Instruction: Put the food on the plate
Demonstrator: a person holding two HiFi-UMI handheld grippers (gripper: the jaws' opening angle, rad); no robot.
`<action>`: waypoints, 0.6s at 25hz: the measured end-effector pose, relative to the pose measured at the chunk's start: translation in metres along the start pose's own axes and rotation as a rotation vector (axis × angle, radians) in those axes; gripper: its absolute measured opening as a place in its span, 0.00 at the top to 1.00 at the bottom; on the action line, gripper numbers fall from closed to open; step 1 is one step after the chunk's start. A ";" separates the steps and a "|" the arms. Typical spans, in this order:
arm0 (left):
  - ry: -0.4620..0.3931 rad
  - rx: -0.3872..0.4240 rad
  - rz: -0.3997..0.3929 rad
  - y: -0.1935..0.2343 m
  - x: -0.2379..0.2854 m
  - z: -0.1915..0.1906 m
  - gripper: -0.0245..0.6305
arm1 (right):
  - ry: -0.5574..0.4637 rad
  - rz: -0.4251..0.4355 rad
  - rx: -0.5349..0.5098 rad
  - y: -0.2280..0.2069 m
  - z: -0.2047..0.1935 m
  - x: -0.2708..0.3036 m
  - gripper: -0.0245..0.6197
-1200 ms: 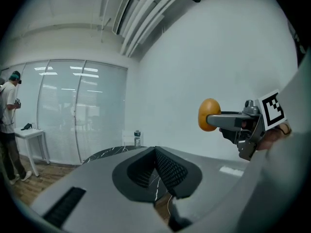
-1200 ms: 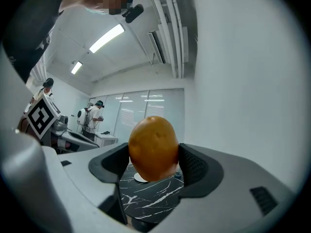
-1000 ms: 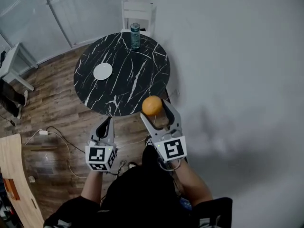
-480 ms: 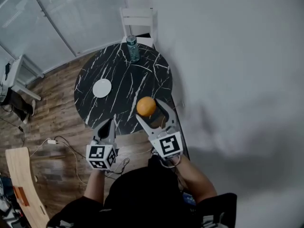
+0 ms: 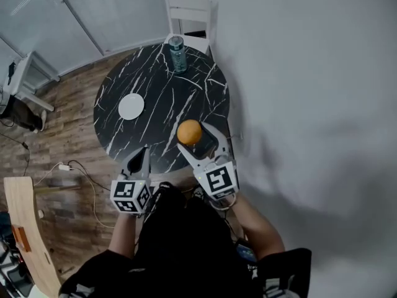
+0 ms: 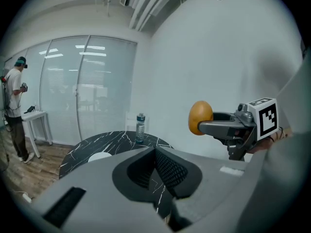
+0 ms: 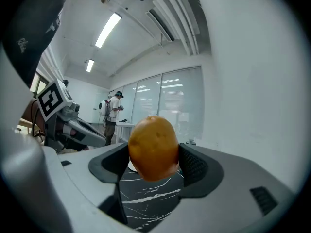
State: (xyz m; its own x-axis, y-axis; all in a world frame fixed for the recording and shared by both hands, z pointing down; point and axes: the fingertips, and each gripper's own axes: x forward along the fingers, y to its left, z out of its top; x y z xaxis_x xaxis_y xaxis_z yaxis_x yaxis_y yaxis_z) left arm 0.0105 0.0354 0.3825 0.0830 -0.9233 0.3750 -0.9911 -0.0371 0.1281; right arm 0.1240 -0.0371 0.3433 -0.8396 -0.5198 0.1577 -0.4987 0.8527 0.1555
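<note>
Orange food (image 7: 153, 147) is clamped between the right gripper's (image 5: 197, 136) pads, one on each side, with its top and bottom bulging clear of them. Left gripper (image 6: 154, 152) jaws are pressed fully together, gripping only each other. Both grippers are held up in the air in front of the person, left one lower and just off the table (image 5: 162, 82) rim, right one reaching in over the near right edge. Food is airborne above that edge, not touching the marble. Plate (image 5: 131, 106) is white and small, on the left part of the black white-veined round top, well apart from the food. Bottle (image 5: 178, 45) stands upright at the far edge, next to a white chair (image 5: 193, 10) against the wall. Wood floor (image 5: 59, 135) lies left of the table, with a cable (image 5: 84, 176) running across it near the left gripper. Second person (image 6: 14, 106) stands in the background by the glass partition in the left gripper view.
</note>
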 end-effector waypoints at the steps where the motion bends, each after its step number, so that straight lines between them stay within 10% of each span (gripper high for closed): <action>1: 0.003 -0.006 0.001 0.003 0.004 -0.001 0.96 | 0.017 0.009 -0.008 -0.001 -0.005 0.007 0.48; 15: 0.022 -0.050 -0.053 0.060 0.066 0.010 0.96 | 0.138 0.118 -0.142 0.010 -0.039 0.112 0.48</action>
State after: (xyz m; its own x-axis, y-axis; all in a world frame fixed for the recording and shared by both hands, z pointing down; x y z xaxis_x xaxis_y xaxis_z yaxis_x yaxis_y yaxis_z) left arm -0.0447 -0.0322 0.4056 0.1376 -0.9121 0.3862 -0.9788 -0.0655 0.1940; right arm 0.0341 -0.0891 0.4008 -0.8480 -0.4277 0.3129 -0.3555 0.8970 0.2627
